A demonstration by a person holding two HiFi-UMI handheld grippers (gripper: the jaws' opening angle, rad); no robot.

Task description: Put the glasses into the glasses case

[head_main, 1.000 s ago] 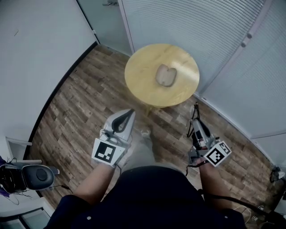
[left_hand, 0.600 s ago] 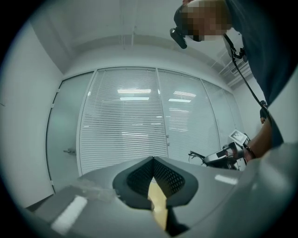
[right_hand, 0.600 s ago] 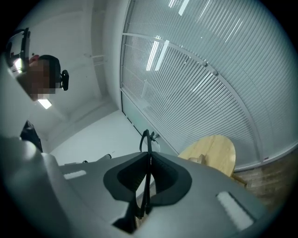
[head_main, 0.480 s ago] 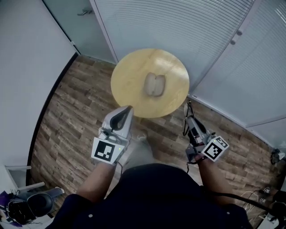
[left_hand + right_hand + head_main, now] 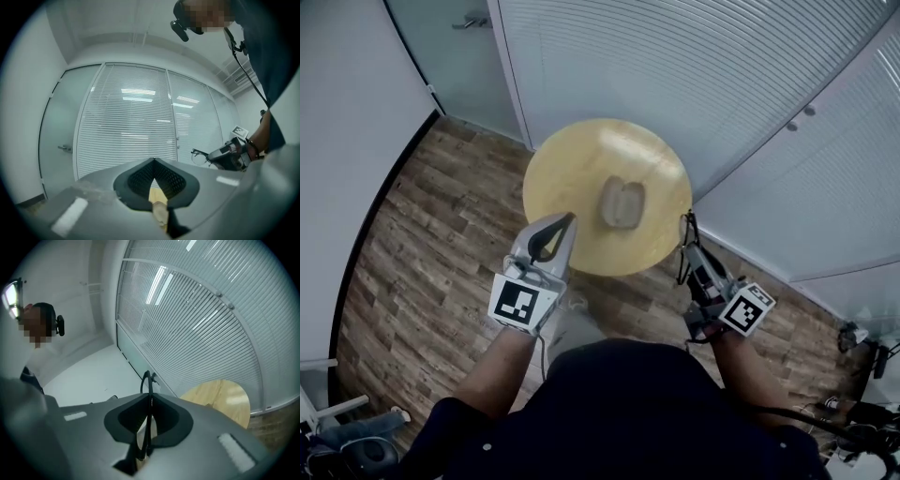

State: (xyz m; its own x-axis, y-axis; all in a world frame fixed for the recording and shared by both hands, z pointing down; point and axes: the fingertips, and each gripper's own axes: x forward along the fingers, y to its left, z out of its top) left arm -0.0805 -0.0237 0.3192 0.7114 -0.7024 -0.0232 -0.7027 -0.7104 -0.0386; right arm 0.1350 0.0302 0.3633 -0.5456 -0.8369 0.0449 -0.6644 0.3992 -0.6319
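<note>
The plank floor [image 5: 422, 253] carries a round wooden table [image 5: 572, 164], which stands close before a wall of white blinds [image 5: 675, 66]. The person [image 5: 619, 403] stands at the near side of the table and holds a pair of tongs in each hand. The left tongs [image 5: 566, 223] are at the near left edge of the table; their jaws are closed together with nothing between them. The right tongs [image 5: 686, 246] are just off the near right edge of the table and grip the black glasses [image 5: 682, 228], which stick out past the tips. The glasses case [image 5: 622, 202] lies open in the middle of the table, apart from the glasses.
</note>
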